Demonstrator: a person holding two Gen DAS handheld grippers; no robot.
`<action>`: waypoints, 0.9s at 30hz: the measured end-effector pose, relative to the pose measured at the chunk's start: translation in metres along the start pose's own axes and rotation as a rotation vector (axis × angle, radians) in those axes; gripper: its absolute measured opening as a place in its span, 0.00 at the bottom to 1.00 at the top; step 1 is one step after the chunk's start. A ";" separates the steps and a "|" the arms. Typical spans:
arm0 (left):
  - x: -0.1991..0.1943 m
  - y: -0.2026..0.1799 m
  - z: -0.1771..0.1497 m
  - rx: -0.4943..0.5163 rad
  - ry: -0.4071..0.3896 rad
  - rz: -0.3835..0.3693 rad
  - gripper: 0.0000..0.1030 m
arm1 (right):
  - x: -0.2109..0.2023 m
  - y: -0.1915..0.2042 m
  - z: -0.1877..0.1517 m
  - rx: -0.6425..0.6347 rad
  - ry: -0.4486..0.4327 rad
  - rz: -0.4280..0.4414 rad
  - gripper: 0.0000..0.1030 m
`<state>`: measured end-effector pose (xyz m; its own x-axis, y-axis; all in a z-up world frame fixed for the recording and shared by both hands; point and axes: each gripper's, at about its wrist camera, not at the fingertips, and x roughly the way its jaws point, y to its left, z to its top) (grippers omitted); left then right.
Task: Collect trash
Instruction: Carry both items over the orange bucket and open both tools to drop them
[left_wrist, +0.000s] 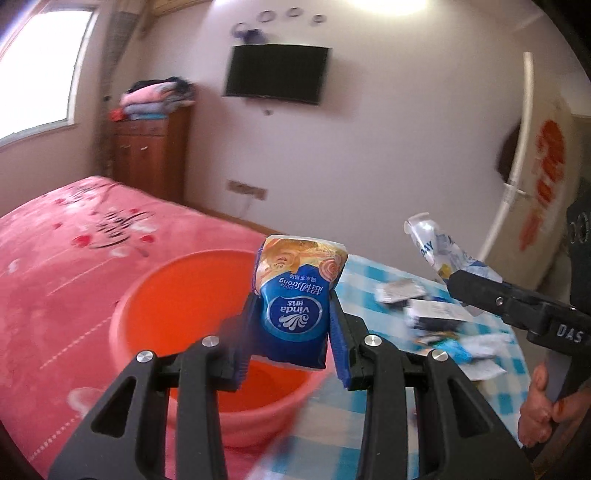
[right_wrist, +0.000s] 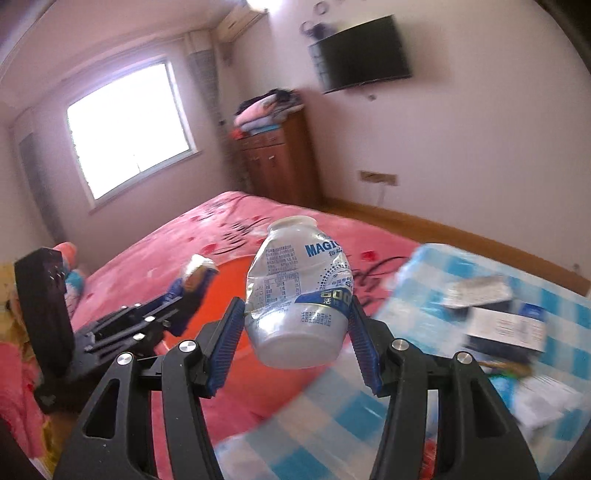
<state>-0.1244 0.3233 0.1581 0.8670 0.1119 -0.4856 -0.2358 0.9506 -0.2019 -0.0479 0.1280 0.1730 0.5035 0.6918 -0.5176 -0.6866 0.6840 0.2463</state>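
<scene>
My left gripper (left_wrist: 294, 297) is shut on a blue and orange Vinda tissue pack (left_wrist: 295, 266), held upside down in the air above an orange basin (left_wrist: 177, 306) that sits on the pink bed. My right gripper (right_wrist: 295, 302) is shut on a crushed clear plastic bottle (right_wrist: 291, 266) with a white and blue label, also lifted. In the left wrist view the right gripper (left_wrist: 453, 278) is at the right with the bottle (left_wrist: 430, 245) sticking up from it. The right wrist view has the left gripper (right_wrist: 186, 286) at the left over the basin (right_wrist: 231, 275).
A blue and white checked cloth (right_wrist: 332, 424) lies on the bed right of the basin, with a pile of wrappers and boxes (right_wrist: 498, 317) on it. A pink bedspread (left_wrist: 55, 258), a wooden cabinet (left_wrist: 147, 155) and a wall television (left_wrist: 277, 74) lie beyond.
</scene>
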 end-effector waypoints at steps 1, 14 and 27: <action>0.004 0.006 0.000 -0.013 0.007 0.008 0.37 | 0.009 0.003 0.002 -0.005 0.010 0.013 0.55; 0.017 0.039 -0.011 -0.058 0.041 0.116 0.75 | 0.069 0.029 0.000 0.024 0.063 0.120 0.78; -0.020 0.018 -0.026 -0.066 -0.142 0.042 0.83 | 0.009 -0.003 -0.041 0.067 -0.101 0.000 0.89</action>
<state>-0.1571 0.3306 0.1424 0.9079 0.1956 -0.3708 -0.2975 0.9238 -0.2411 -0.0629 0.1227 0.1340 0.5560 0.7096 -0.4329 -0.6520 0.6953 0.3025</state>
